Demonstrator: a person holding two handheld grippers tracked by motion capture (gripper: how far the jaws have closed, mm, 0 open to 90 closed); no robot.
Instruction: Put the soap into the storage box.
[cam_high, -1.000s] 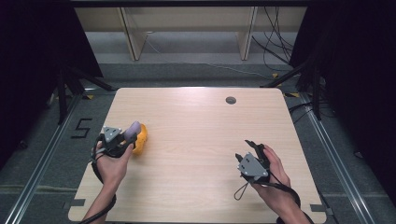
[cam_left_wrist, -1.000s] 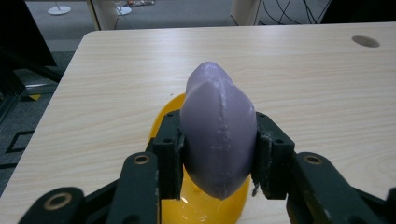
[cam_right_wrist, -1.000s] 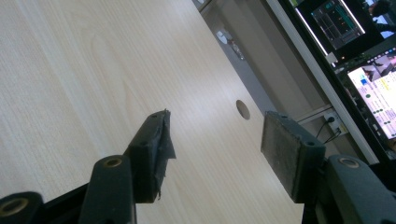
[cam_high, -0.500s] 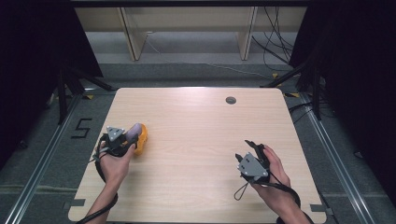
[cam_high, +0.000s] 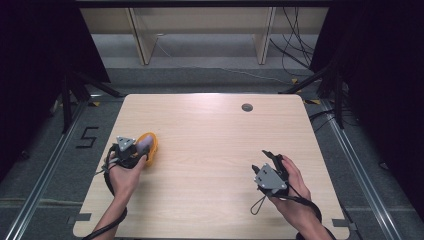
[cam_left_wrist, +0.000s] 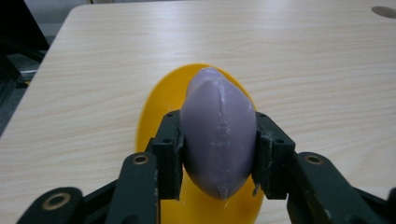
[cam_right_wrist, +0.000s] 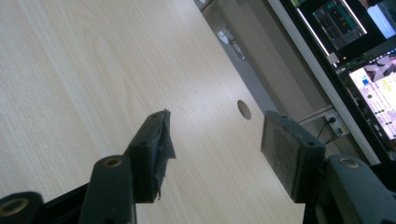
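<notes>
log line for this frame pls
left gripper: shut on purple soap-shaped piece | over yellow dish | right gripper: open, empty, above table

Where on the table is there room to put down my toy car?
Most of the wooden table is bare: the whole middle, between the left tongs and the right tongs, and the far part up to the small round hole. The busy spot is the left edge, where the left tongs hold a purple lump over a yellow dish.
</notes>
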